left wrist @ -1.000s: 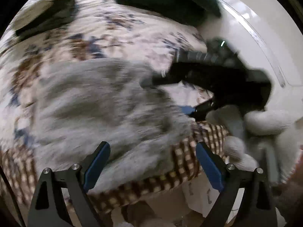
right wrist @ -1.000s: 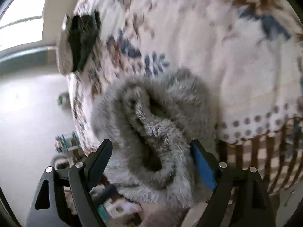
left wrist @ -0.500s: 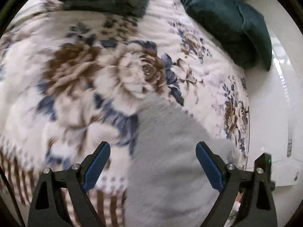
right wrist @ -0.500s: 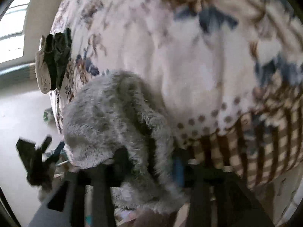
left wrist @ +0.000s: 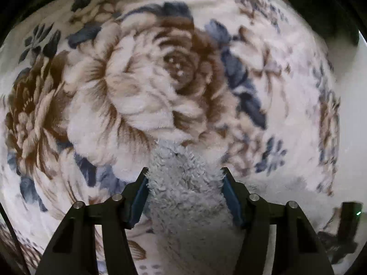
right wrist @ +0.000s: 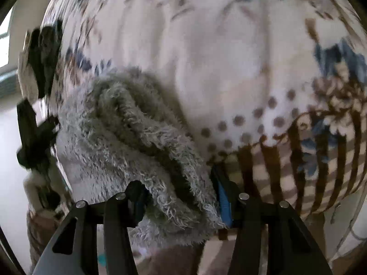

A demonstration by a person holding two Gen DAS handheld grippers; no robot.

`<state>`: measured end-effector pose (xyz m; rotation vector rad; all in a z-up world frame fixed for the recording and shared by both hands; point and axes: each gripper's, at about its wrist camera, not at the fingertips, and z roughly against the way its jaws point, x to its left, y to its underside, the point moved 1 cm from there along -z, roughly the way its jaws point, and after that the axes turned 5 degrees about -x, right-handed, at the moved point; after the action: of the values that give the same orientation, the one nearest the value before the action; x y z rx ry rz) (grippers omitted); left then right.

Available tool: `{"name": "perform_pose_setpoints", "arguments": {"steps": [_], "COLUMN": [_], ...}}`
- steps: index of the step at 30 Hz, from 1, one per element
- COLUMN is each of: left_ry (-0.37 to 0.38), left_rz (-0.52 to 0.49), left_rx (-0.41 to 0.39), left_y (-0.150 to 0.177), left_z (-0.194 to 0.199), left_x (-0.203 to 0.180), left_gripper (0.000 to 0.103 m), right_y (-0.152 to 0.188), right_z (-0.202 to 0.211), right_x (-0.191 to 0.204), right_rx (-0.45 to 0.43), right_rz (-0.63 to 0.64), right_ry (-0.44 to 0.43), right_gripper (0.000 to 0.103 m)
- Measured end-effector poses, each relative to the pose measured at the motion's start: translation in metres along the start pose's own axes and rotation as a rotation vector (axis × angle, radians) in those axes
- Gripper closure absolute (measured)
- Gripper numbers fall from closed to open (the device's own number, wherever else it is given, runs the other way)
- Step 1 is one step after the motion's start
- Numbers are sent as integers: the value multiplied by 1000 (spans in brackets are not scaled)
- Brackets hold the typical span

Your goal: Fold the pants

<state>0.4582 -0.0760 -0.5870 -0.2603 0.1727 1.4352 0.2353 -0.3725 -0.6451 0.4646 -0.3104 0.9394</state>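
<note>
Fleecy grey pants (left wrist: 183, 183), thick and shaggy, now sit pinched in both tools at once. Half a second ago the left gripper (left wrist: 184, 183) had its blue-padded fingers (left wrist: 140, 192) spread wide above the cloth; now they have closed in against a bunched ridge of the fleece, which fills the gap between them. The right gripper (right wrist: 179, 197) was already closing on the other end and now clamps a thick rolled fold of the same garment (right wrist: 137, 137) near the bed's edge. The pants lie on the cream floral plush blanket (left wrist: 137, 80) covering the bed, one end toward the striped border (right wrist: 298, 160). With both ends held, the grasp phase looks finished; my judgement is that the next move is to lift and carry one end over the other. The pile is bulky, so layers may slip unevenly.
</note>
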Motion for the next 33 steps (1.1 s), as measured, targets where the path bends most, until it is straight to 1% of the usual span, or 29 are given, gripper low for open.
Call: {"name": "perform_pose_setpoints", "arguments": {"steps": [2, 3, 4, 5, 6, 7, 8, 9, 10, 12, 13, 14, 15, 16, 17, 19, 21, 22, 24, 25, 26, 27, 28, 29, 31, 32, 33], "left_ry": [18, 28, 42, 57, 89, 100, 92, 80, 73, 57, 48, 19, -2, -18, -26, 0, 9, 17, 30, 32, 48, 73, 84, 90, 116, 101, 86], "left_rz": [-13, -25, -39, -44, -50, -58, -83, -100, -111, -111, -114, -127, -131, -126, -111, -82, -63, -43, -11, -10, -21, -50, -97, -151, -249, -319, -366], "left_rx": [-28, -43, -65, -71, -62, -52, -38, -30, -20, -2, 4, 7, 9, 17, 35, 39, 24, 9, -36, -56, -75, -86, -79, -66, -17, 9, 21], "left_y": [1, 3, 6, 8, 13, 12, 13, 11, 9, 6, 4, 3, 3, 4, 5, 6, 5, 6, 11, 15, 20, 24, 29, 32, 38, 42, 45], "left_z": [21, 31, 43, 49, 55, 54, 52, 47, 40, 24, 15, 5, 0, -7, -15, -19, -8, 4, 34, 51, 67, 82, 89, 92, 84, 72, 63], "left_x": [-6, -8, -11, -12, -15, -17, -20, -23, -24, -24, -24, -23, -21, -16, -10, -2, -2, -2, -7, -14, -24, -40, -57, -75, -112, -134, -146], "left_gripper": [45, 45, 43, 40, 40, 40, 40, 40, 40, 40, 40, 40, 40, 40, 37, 37, 37, 38, 39, 39, 39, 39, 39, 39, 39, 39, 39], "right_y": [-1, -1, 1, 4, 7, 9, 9, 5, -3, -25, -38, -51, -57, -63, -68, -80, -87, -88, -76, -65, -52, -38, -25, -9, 22, 33, 42], "right_z": [12, 21, 32, 43, 51, 58, 63, 65, 62, 45, 33, 18, 12, 4, 3, 4, 2, 4, 21, 35, 51, 64, 71, 77, 81, 75, 66], "right_x": [10, 13, 15, 14, 13, 17, 22, 28, 40, 59, 68, 75, 80, 85, 83, 69, 69, 69, 72, 73, 70, 69, 67, 61, 42, 34, 27], "right_rx": [-30, -53, -81, -104, -124, -153, -171, -182, -193, -174, -150, -122, -116, -113, -117, -115, -86, -78, -92, -117, -146, -168, -180, -181, -162, -139, -120], "right_rz": [26, 29, 16, 2, -7, -10, 7, 29, 78, 118, 136, 161, 189, 219, 216, 175, 136, 125, 99, 79, 62, 43, 17, -25, -133, -197, -253], "right_ry": [-3, -5, -22, -53, -82, -115, -123, -118, -105, -93, -95, -75, -26, 32, 49, 78, 56, 48, 45, 44, 37, 25, 11, -12, -67, -108, -155], "right_gripper": [35, 34, 34, 34, 34, 34, 34, 34, 34, 34, 36, 62, 77, 78, 78, 78, 76, 71, 59, 48, 40, 38, 36, 36, 36, 36, 36]}}
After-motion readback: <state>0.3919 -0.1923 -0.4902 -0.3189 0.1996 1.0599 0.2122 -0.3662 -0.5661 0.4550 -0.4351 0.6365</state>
